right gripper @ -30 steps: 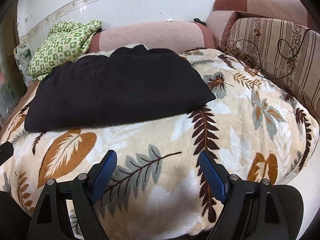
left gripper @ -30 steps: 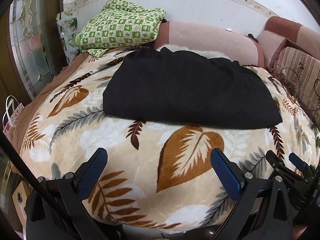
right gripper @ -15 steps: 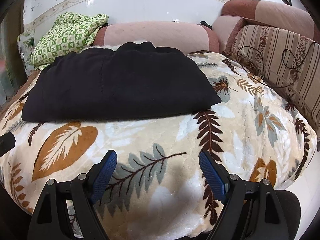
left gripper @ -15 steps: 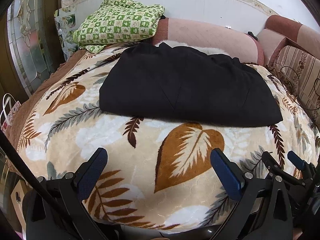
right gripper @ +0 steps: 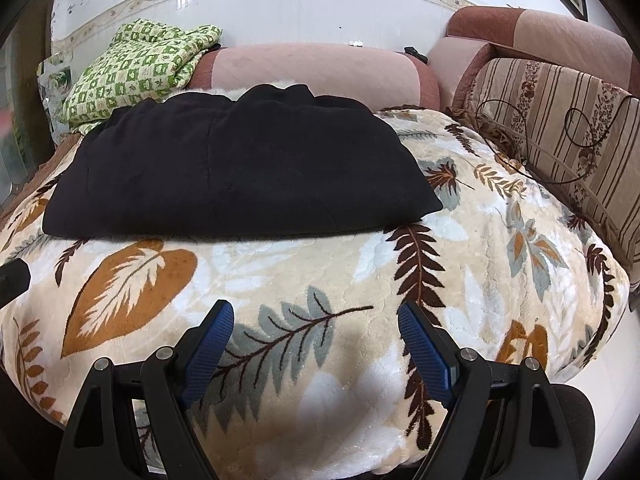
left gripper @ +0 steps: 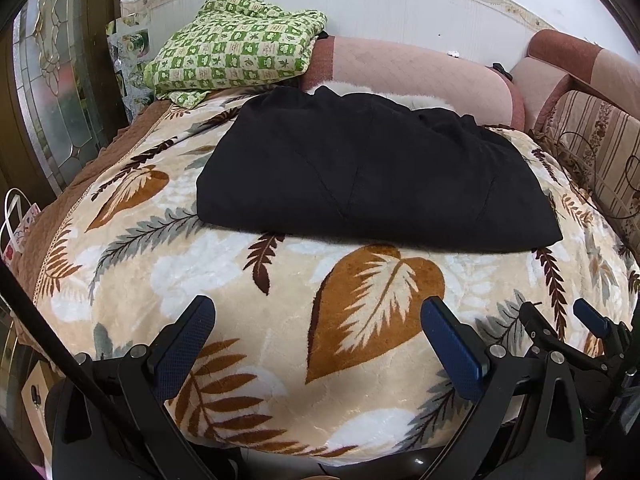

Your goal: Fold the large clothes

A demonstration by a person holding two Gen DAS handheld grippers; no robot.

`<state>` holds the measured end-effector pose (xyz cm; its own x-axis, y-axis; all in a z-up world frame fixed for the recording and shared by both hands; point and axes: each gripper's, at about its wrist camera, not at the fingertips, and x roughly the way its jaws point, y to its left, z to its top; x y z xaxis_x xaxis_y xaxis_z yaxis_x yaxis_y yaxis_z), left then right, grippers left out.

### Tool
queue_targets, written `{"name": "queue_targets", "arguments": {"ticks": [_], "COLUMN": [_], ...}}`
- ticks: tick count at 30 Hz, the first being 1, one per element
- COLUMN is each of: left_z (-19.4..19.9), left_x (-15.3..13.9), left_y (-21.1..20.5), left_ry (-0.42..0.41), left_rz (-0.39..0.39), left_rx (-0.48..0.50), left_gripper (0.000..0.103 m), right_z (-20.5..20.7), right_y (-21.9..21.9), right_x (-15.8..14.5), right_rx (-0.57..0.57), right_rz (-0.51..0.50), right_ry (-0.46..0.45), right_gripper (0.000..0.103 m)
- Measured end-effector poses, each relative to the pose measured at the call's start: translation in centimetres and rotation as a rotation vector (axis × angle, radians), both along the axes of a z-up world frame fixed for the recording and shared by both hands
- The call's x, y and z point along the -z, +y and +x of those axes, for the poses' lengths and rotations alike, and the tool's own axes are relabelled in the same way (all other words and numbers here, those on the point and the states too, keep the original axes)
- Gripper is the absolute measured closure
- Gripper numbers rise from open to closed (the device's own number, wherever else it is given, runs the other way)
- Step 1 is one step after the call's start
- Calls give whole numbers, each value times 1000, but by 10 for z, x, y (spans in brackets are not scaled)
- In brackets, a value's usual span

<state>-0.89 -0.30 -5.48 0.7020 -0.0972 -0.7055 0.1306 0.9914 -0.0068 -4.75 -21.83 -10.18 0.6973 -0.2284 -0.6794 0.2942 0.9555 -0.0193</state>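
Note:
A large black garment (left gripper: 368, 172) lies folded into a wide flat rectangle on the leaf-patterned blanket (left gripper: 280, 292) of the bed. It also shows in the right wrist view (right gripper: 236, 168). My left gripper (left gripper: 318, 328) is open and empty, above the blanket's near edge, short of the garment. My right gripper (right gripper: 316, 332) is open and empty, also near the front edge; it shows at the right of the left wrist view (left gripper: 560, 320).
A green checked quilt (left gripper: 236, 48) sits at the back left by a pink bolster (left gripper: 404, 68). Striped cushions (right gripper: 560, 120) line the right side. A glass door (left gripper: 52, 92) and a bag (left gripper: 16, 224) stand at the left.
Both grippers have moved a little nearer to the bed and the garment looks larger. The garment has not moved. Both grippers stay open.

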Motion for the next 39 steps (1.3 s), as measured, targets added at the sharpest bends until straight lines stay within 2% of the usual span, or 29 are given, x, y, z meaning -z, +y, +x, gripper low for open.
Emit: {"name": "queue_targets", "arguments": {"ticks": [39], "left_z": [-2], "left_x": [8], "left_y": [-5], "left_ry": [37], "left_rz": [-10], "left_rx": [17], "left_gripper": [1], "right_z": [1], "right_y": [8], "right_x": [2], "right_rx": [-20], "right_rz": [-28], "right_ry": [28], "right_gripper": [14]}}
